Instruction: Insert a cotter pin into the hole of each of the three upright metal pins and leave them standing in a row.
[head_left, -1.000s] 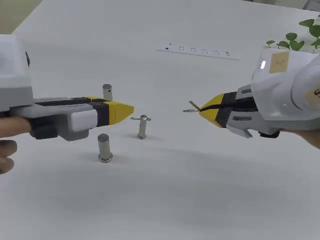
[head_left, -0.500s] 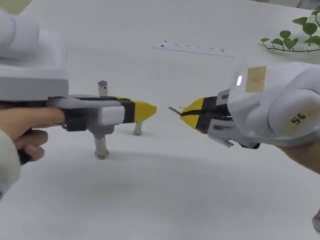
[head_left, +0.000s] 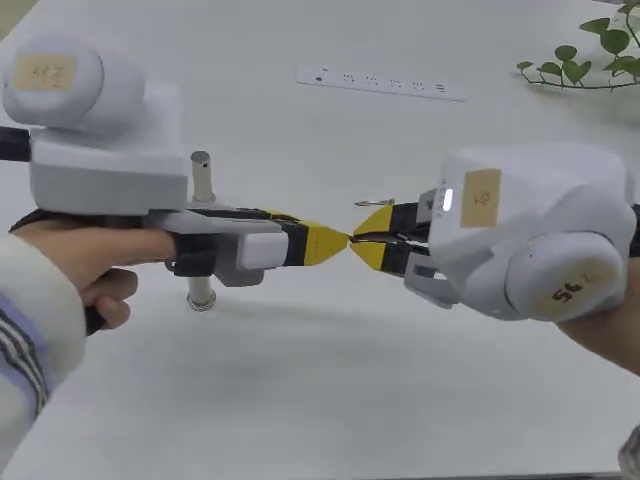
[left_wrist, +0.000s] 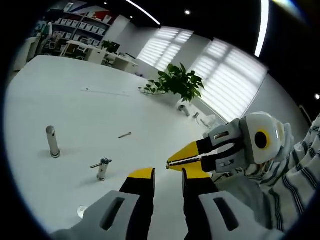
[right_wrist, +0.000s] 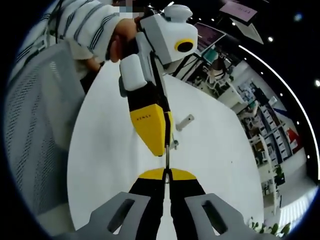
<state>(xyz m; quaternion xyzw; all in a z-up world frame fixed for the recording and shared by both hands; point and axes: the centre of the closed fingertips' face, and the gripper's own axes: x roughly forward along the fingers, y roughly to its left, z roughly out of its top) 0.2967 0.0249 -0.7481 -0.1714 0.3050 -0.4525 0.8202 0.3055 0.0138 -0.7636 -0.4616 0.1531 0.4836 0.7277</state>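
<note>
I am pinching the cotter pin (right_wrist: 167, 159) in my right claw (right_wrist: 167, 174), its long axis running straight out along the jaws toward my left claw (left_wrist: 167, 173), which is hovering tip to tip with jaws slightly apart; the upright pins (head_left: 201, 172) are standing nearer the left claw

The yellow-tipped left gripper (head_left: 338, 243) and yellow-tipped right gripper (head_left: 358, 240), well apart a second ago, now sit tip to tip, the right's thin metal cotter pin (right_wrist: 167, 156) reaching the left's tip.
</note>
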